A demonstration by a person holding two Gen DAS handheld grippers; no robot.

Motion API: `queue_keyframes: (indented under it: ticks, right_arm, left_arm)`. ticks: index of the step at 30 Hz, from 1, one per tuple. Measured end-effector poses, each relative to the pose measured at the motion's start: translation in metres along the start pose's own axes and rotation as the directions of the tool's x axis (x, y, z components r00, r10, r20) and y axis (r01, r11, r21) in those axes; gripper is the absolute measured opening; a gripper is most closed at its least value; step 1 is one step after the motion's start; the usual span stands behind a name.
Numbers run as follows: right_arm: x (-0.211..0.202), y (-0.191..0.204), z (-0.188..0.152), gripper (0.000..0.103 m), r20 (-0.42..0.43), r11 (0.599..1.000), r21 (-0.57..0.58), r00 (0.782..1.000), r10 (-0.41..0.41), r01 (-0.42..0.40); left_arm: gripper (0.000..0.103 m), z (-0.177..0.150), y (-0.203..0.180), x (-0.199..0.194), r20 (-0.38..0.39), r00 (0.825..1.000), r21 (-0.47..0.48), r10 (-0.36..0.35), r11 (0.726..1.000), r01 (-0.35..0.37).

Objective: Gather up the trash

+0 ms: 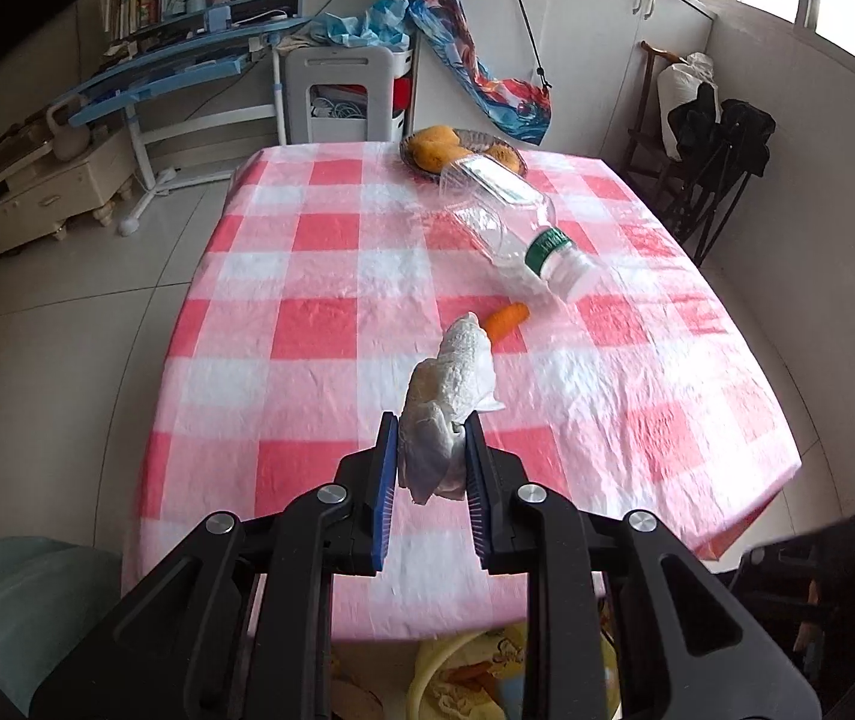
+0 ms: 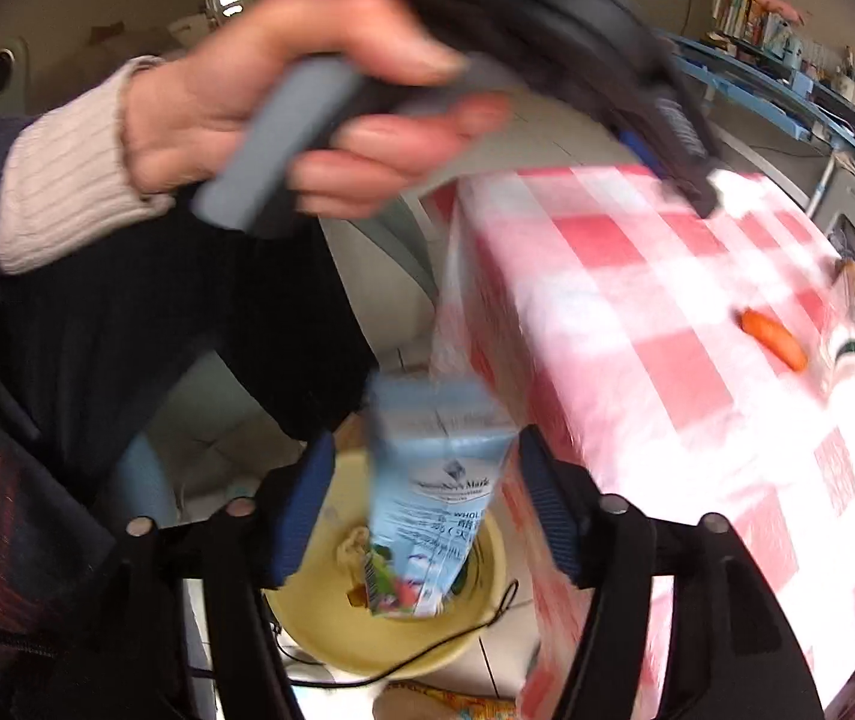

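My left gripper (image 1: 430, 420) is shut on a crumpled white tissue (image 1: 457, 372), held above the near part of the pink checked table (image 1: 307, 324). Farther along lie a piece of carrot (image 1: 508, 318), an empty plastic bottle (image 1: 523, 246) on its side and a clear plastic box (image 1: 487, 180). In the blurred right wrist view, my right gripper (image 2: 424, 438) stands open off the table's edge. A light blue milk carton (image 2: 433, 492) hangs between its jaws with gaps on both sides, above a yellow bin (image 2: 331, 618). A hand (image 2: 283, 102) holds the left gripper (image 2: 685, 138) overhead.
A glass bowl of yellow fruit (image 1: 427, 150) sits at the table's far end. A teal seat (image 1: 19, 600) stands at the near left, a blue desk (image 1: 175, 66) and white stool (image 1: 343, 96) beyond the table, dark folding chairs (image 1: 721, 168) at the right.
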State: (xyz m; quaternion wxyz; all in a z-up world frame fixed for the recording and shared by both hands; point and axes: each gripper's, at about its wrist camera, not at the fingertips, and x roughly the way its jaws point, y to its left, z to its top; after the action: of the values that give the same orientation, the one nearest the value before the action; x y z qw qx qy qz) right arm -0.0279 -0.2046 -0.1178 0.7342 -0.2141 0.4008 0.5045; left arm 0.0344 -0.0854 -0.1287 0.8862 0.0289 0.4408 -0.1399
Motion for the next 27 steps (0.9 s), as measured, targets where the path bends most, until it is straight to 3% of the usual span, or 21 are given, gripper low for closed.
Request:
queue_keyframes:
  ticks: [5,8,13,16,18,27]
  right_arm:
    - [-0.019,-0.005,-0.01,0.072,0.029,0.996,0.041,0.996,-0.081,0.08]
    - [-0.028,-0.007,-0.017,0.08,0.031,0.983,0.063,0.984,-0.176,0.174]
    - [-0.027,-0.009,-0.023,0.08,0.016,0.961,0.1,0.965,-0.261,0.259]
    - [-0.029,-0.009,-0.026,0.08,0.008,0.954,0.099,0.958,-0.286,0.284]
    - [-0.03,-0.009,-0.027,0.081,0.008,0.951,0.098,0.955,-0.295,0.293]
    - [-0.03,-0.004,-0.03,0.083,0.013,0.945,0.095,0.949,-0.317,0.314]
  left_arm:
    - [0.02,-0.041,-0.019,-0.009,-0.063,0.998,0.05,0.004,0.999,-0.001]
    - [0.02,-0.065,-0.031,-0.013,-0.099,0.995,0.08,0.005,0.997,0.003]
    - [0.023,-0.097,-0.051,-0.014,-0.201,0.979,0.153,-0.032,0.986,0.064]
    - [0.048,-0.111,-0.064,-0.014,-0.236,0.971,0.212,-0.021,0.975,0.072]
    - [0.062,-0.113,-0.067,-0.018,-0.217,0.976,0.226,-0.001,0.973,0.051]
    - [0.065,-0.1,-0.051,-0.025,-0.133,0.991,0.155,0.023,0.988,-0.002]
